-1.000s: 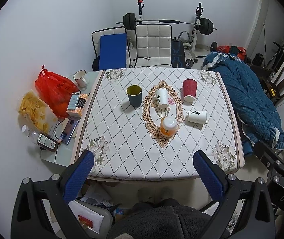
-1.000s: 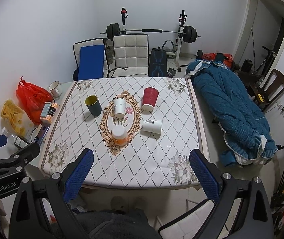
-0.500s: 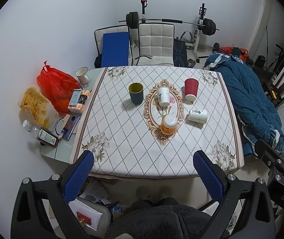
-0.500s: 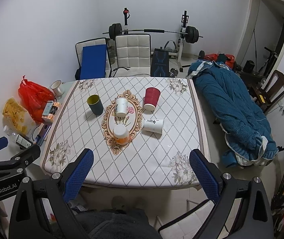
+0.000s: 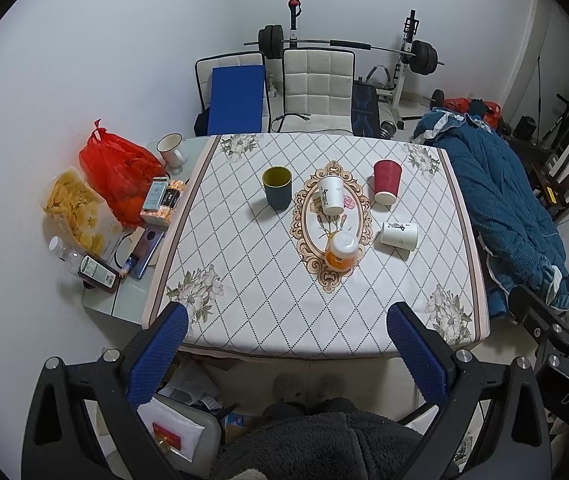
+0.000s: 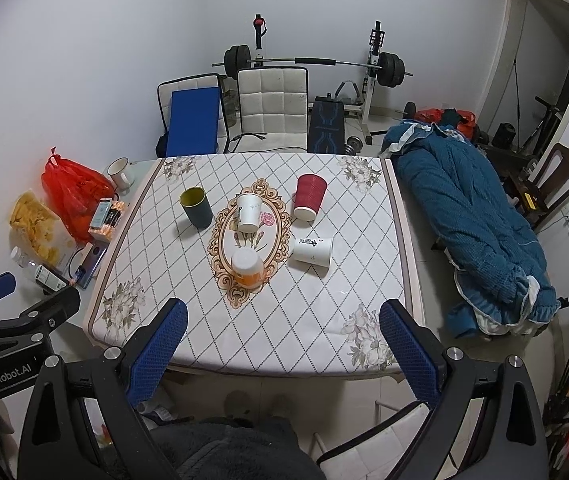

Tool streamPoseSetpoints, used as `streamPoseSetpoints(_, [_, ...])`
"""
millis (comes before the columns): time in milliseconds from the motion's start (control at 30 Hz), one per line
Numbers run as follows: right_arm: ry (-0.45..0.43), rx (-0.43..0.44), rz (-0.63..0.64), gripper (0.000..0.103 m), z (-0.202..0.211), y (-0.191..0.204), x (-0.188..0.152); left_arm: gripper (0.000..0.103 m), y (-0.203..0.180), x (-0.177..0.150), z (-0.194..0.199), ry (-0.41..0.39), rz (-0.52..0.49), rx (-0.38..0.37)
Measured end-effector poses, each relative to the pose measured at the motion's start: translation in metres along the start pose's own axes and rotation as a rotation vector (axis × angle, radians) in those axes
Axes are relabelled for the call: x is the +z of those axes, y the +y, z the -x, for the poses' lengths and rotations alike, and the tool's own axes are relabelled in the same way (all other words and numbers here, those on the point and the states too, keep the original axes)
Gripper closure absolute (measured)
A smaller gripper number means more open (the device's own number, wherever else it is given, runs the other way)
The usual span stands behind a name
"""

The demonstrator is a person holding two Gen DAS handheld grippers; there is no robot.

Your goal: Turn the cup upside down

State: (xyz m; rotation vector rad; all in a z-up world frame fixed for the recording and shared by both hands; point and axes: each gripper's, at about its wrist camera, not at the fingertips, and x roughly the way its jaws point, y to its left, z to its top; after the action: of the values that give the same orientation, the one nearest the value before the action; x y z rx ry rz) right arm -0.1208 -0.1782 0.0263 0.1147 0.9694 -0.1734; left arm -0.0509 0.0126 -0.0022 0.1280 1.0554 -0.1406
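Both claws hang high above the near edge of the bench, nothing gripped: left claw spread wide with blue pads, right claw also spread wide, both well apart from every cup. Bench wears a diamond-pattern cloth with an ornate oval medallion in the middle. Dark teal cup with a yellow-green inside stands upright, mouth up, left of the medallion. White paper cup stands on the medallion's far end, mouth up. Red paper cup stands right of it, wide end up. Another white paper cup with printed marks lies on its side right of the medallion, near the red one but apart. Orange cup with a white top sits on the medallion's near part; cannot tell whether it is inverted or lidded. Left of the cloth: red plastic bag, white mug, snack bag, phone. Behind the bench a white chair, blue pad, barbell rack. Blue quilt heaped on the right.
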Motion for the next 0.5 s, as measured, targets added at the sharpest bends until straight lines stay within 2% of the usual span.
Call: streamPoseSetpoints(500, [0.01,0.029,-0.007,0.002,-0.0023,-0.0012,-0.0097,0.001,-0.0033,-0.0028,0.002,-0.01,0.005,0.021])
